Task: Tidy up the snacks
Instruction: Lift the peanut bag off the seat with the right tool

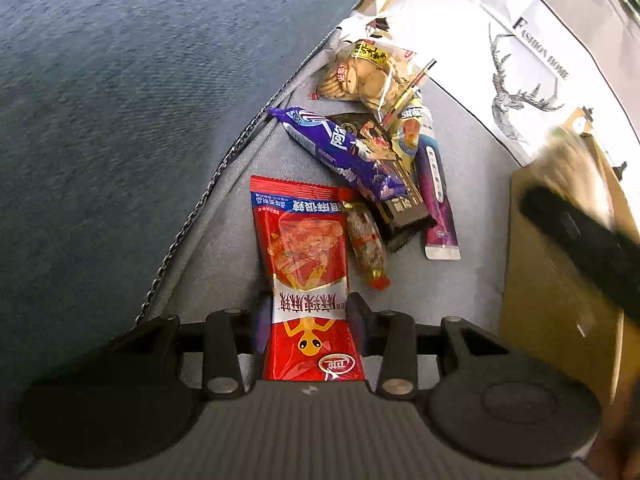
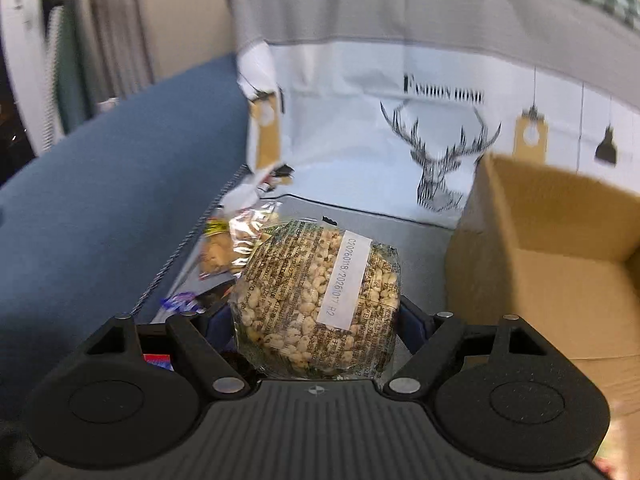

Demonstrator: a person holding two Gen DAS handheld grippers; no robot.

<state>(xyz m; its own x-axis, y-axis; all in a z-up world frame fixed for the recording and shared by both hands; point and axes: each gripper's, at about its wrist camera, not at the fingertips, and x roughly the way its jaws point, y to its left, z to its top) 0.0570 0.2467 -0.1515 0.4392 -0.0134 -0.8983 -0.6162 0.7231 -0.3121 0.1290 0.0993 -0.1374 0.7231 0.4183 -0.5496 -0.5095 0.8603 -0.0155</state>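
Note:
My left gripper (image 1: 310,320) is shut on a red snack packet (image 1: 306,264) that lies on the grey cushion (image 1: 472,152). Beyond it lie a small sausage-like snack (image 1: 366,244), a purple biscuit pack (image 1: 340,148), a dark bar (image 1: 400,196), a purple stick pack (image 1: 436,192) and a clear bag of biscuits (image 1: 368,76). My right gripper (image 2: 318,320) is shut on a round puffed-grain cake in clear wrap (image 2: 320,296), held above the cushion. A cardboard box (image 2: 552,248) stands open to its right. The right gripper shows blurred in the left wrist view (image 1: 580,236).
A white deer-print pillow (image 2: 380,136) stands behind the snacks. The blue sofa surface (image 1: 100,100) runs along the left, past a zipper seam (image 1: 208,196). The cardboard box also shows in the left wrist view (image 1: 556,304) at the right.

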